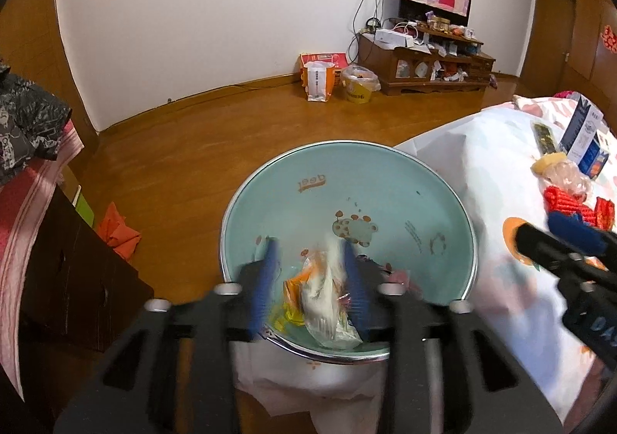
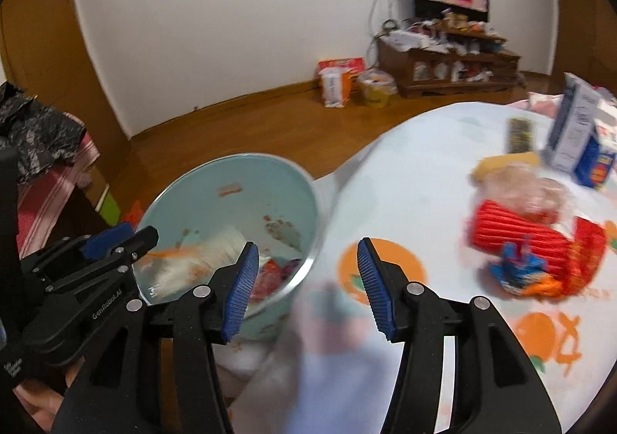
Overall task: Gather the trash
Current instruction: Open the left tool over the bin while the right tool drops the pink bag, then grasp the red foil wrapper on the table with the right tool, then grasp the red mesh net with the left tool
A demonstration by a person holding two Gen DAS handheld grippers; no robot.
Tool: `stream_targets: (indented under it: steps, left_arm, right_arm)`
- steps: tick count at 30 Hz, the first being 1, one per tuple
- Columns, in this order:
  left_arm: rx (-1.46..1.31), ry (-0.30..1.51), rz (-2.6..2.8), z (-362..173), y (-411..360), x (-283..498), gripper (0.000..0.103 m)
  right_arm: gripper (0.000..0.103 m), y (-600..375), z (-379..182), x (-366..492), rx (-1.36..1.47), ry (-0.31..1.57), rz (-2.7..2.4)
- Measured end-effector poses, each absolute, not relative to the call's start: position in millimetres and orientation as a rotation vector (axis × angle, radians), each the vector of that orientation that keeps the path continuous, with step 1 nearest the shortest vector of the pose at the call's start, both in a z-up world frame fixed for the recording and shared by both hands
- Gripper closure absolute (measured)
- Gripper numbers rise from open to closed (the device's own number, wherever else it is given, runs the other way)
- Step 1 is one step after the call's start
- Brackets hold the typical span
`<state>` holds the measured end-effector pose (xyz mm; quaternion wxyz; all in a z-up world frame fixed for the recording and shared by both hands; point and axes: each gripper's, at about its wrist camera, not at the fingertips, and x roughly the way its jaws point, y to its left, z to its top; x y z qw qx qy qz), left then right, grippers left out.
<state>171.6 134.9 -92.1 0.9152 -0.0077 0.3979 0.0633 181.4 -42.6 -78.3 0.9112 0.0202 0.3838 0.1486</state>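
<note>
From the left wrist view, the left gripper (image 1: 308, 279) hangs over the mouth of the round pale-teal bin with a metal rim (image 1: 424, 195). Its blue ribbed pads stand apart, with a white crumpled plastic wrapper (image 1: 327, 303) between them; motion blur hides whether the pads touch it, so I cannot tell if it is gripped or loose. The wrapper lies in the bin among orange and yellow scraps (image 1: 293, 291), directly below the claw. To the right of the claw, the right gripper (image 1: 570, 241) reaches over a white cloth with orange prints (image 1: 462, 148).

From the right wrist view, the right gripper (image 2: 308, 287) is spread wide with nothing between its pads, poised above the cloth's edge. The bin sits just left of it. Ahead and right of the claw lie a red ribbed paper cup (image 2: 513, 229), a blue and orange snack wrapper (image 2: 520, 272) touching it, and a blue and white carton (image 2: 578, 133) farther off.
</note>
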Motion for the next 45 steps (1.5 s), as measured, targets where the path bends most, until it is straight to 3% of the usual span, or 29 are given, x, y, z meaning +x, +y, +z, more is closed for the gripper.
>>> stream_targets:
  steps: [4,8,10,12,19,24,35,37,39,42,45]
  left_arm:
    - [0.015,0.809,0.145,-88,126,166,0.044]
    - [0.03,0.784,0.158,-78,119,158,0.03]
    - [0.038,0.764,0.164,-71,114,152,0.014]
    - [0.044,0.754,0.161,-68,108,146,0.008]
    - [0.095,0.774,0.072,-70,66,133,0.006]
    - [0.149,0.788,0.002,-76,30,124,0.006]
    - [0.187,0.767,-0.025,-68,3,125,0.007]
    - [0.188,0.771,-0.021,-68,2,127,0.007]
    - [0.19,0.774,-0.022,-69,0,131,0.007]
    - [0.191,0.78,-0.024,-70,-3,136,0.007]
    - [0.182,0.785,-0.04,-73,-10,142,0.007]
  right_arm:
    - [0.048,-64,-73,168,0.078,0.76,0.261]
    - [0.029,-85,-70,153,0.097,0.726,0.204]
    - [0.023,-97,-70,146,0.104,0.714,0.169]
    - [0.013,-110,-71,136,0.116,0.702,0.111]
    - [0.013,-184,-76,97,0.189,0.65,-0.083]
    - [0.032,-240,-87,88,0.241,0.707,-0.173]
    - [0.034,-264,-93,158,0.369,0.775,-0.138]
    - [0.039,-257,-104,174,0.365,0.81,-0.133]
    - [0.059,-255,-114,182,0.367,0.84,-0.119]
    - [0.078,-259,-123,184,0.408,0.856,-0.064]
    - [0.082,-266,-119,175,0.417,0.845,-0.04]
